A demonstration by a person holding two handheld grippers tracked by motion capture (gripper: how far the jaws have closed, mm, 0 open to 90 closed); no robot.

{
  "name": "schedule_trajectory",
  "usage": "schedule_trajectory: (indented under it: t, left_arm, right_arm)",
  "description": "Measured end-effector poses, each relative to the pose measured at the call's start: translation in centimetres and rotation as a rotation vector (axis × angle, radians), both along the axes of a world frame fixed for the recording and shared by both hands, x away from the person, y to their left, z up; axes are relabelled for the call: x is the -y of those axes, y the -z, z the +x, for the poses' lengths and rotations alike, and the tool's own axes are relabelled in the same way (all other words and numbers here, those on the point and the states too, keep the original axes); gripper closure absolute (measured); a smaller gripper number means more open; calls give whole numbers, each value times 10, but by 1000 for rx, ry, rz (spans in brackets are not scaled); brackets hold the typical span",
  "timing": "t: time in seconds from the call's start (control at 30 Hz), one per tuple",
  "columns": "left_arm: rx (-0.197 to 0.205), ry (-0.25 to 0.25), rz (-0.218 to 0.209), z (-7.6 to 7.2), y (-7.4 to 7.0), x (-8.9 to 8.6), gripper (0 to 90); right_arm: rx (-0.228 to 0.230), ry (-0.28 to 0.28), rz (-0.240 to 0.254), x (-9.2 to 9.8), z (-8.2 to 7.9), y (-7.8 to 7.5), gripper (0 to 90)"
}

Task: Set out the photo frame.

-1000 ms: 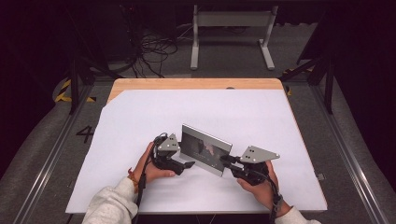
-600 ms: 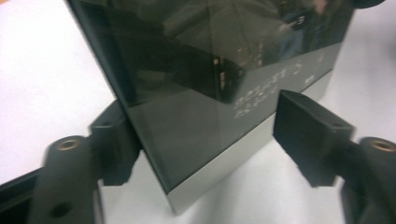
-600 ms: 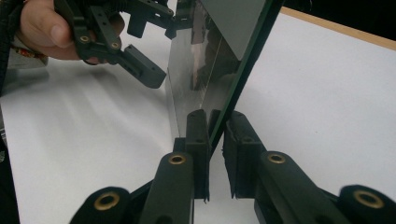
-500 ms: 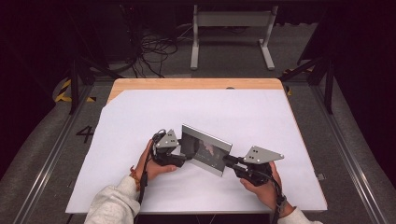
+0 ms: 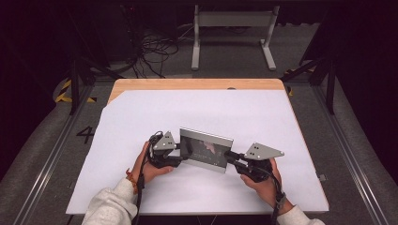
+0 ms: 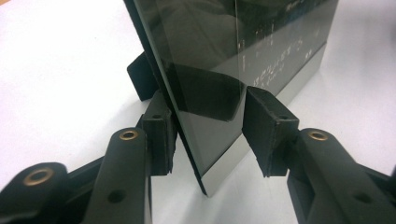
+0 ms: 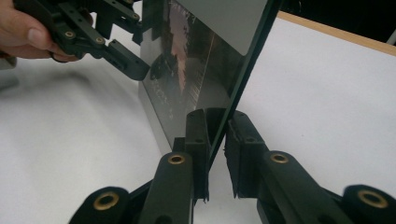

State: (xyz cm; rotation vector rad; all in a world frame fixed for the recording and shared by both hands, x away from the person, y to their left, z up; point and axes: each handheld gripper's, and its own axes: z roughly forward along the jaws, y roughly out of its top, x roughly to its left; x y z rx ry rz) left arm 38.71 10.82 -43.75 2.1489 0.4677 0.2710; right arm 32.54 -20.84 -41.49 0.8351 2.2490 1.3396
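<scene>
My right gripper point(image 7: 215, 154) pinches the glass panel point(image 5: 206, 149) edge between narrow jaws; my left gripper point(image 6: 208, 128) straddles it, jaws wide

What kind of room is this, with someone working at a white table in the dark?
Probably a lab or recording studio rather than a home: a white-covered table sits between floor rails, loose cables lie behind it, and the person works a glass panel with hand-held grippers.

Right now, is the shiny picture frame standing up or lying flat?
Standing up. The frame rests on its bottom edge on the white table, each end between a tool's jaws.
</scene>
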Motion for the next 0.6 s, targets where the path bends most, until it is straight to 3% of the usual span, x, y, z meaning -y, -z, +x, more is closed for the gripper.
schedule_trajectory:
  t: [0.6]
  left_arm:
    - [15,3,32,-8,1,1,575]
  right_arm:
    - [26,26,-18,-1,6,2,769]
